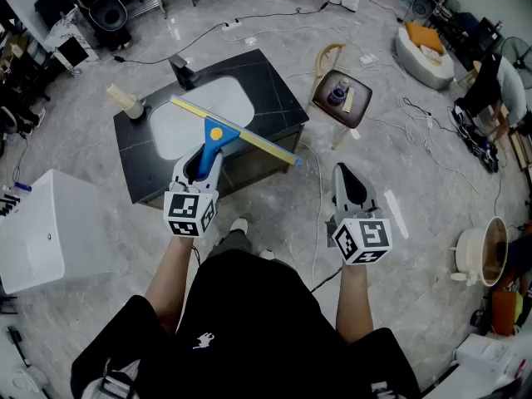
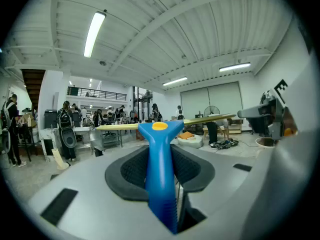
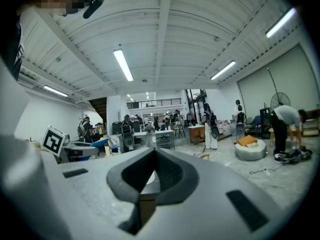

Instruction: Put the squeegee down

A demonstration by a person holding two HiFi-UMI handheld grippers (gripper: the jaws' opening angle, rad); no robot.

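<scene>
At the bottom of the head view the person's black shirt (image 1: 249, 322) fills the frame, with both forearms reaching up the picture to the grippers. The left gripper (image 1: 202, 165), left of centre, is clamped on the blue handle of the squeegee (image 1: 218, 135). Its own view shows the handle squeezed between the dark pads and running straight out to the yellow blade, which lies crosswise and roughly level. The right gripper (image 1: 345, 177), right of centre and well apart from the squeegee, has its jaws brought together with nothing between them. The squeegee is held in the air, not set down. In the head view its blade stretches diagonally from the upper left, over the white basin (image 1: 187, 119), to past the near right edge of the black table (image 1: 274, 98). A dark faucet (image 1: 182, 71) stands at the table's far edge. Farther off, right of the table, a wooden chair (image 1: 331, 50) carries a small bottle (image 1: 337, 96) on its seat, on the grey floor (image 1: 432, 156).
</scene>
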